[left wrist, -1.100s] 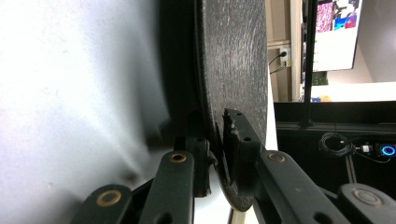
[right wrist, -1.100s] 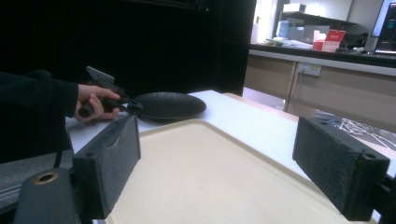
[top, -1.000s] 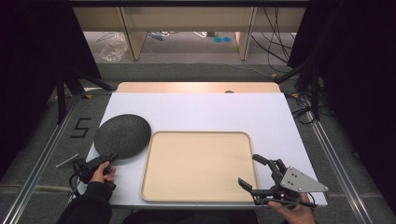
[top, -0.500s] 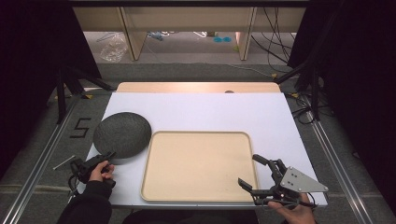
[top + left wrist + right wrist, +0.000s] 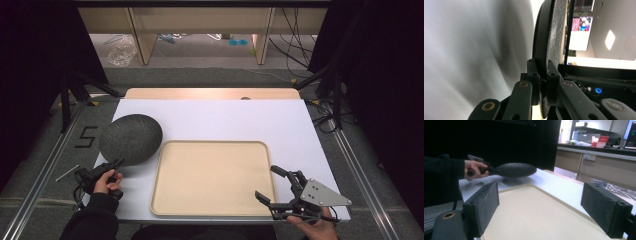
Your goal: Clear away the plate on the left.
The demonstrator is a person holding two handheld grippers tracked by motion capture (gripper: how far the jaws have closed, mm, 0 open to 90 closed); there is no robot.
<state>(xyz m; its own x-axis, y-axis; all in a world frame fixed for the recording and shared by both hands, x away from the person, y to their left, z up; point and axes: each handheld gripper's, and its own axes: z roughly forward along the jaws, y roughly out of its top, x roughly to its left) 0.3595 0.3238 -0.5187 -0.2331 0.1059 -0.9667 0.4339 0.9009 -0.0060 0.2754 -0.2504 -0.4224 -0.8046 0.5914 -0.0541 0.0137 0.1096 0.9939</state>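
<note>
From above we saw the white bench point(image 5: 225, 120) evenly and brightly lit, with dark curtains on both sides and a warm glow along its far edge. In the left gripper view the bench surface was smeared with blur, and a bright ceiling light point(image 5: 610, 40) glared at the right. The right gripper view was dim at left, with its near claw pads soft.

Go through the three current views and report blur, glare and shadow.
High view: sharp, dark margins, warm glare on the table's far edge. Left gripper view: white surface smeared by blur, the gripped dark plate fairly sharp, bright ceiling light. Right gripper view: near jaws soft, the plate casts a shadow on the table beyond the tray.
</note>
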